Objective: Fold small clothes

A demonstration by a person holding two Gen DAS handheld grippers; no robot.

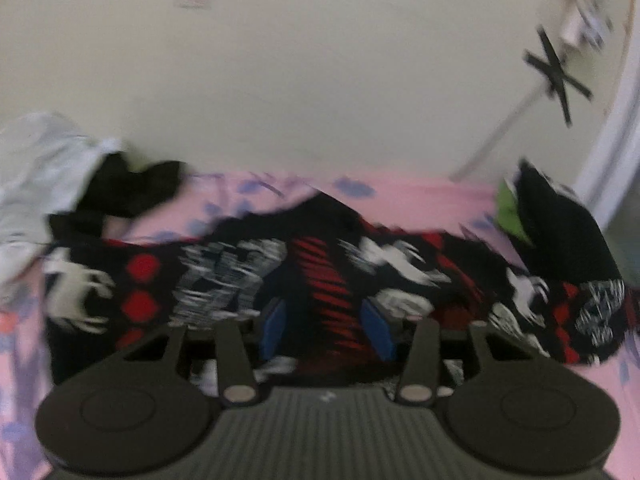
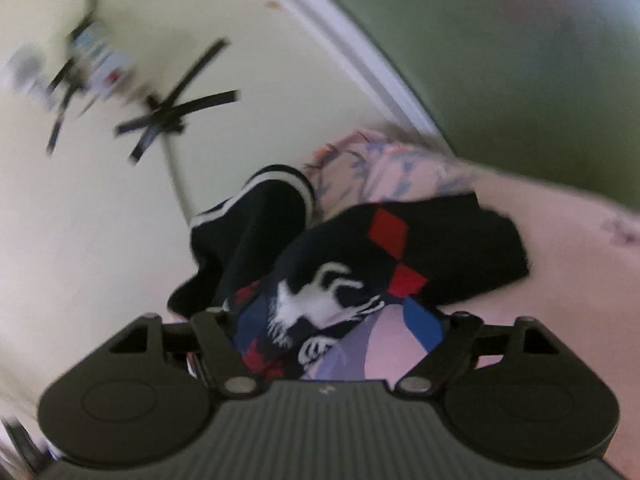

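Jaws, left wrist view: left gripper [image 1: 327, 330] has its blue pads [image 1: 274, 330] set a moderate gap apart, with the patterned garment [image 1: 320, 272] bunched between them; frame is motion-blurred, so a firm clamp cannot be confirmed. Garment is black with red diamonds and white figures, spread left to right across the pink floral sheet [image 1: 408, 192]. White cloth [image 1: 36, 176] lies at far left with a black item [image 1: 132, 188] touching it. Another black piece [image 1: 560, 224] with a green patch sits at right, against the garment's end. Cream wall [image 1: 300, 72] behind carries black tape crosses [image 1: 556, 74].

Right wrist view: right gripper [image 2: 336, 332] is spread wide; one blue pad [image 2: 424, 328] shows at right, the left pad is hidden under the garment [image 2: 340, 280], which drapes over that side. Whether fabric is pinched cannot be told. Black item with white stripes [image 2: 260, 216] lies just behind, touching the garment. Pink sheet [image 2: 560, 280] underneath; tape marks [image 2: 176, 116] on the wall.
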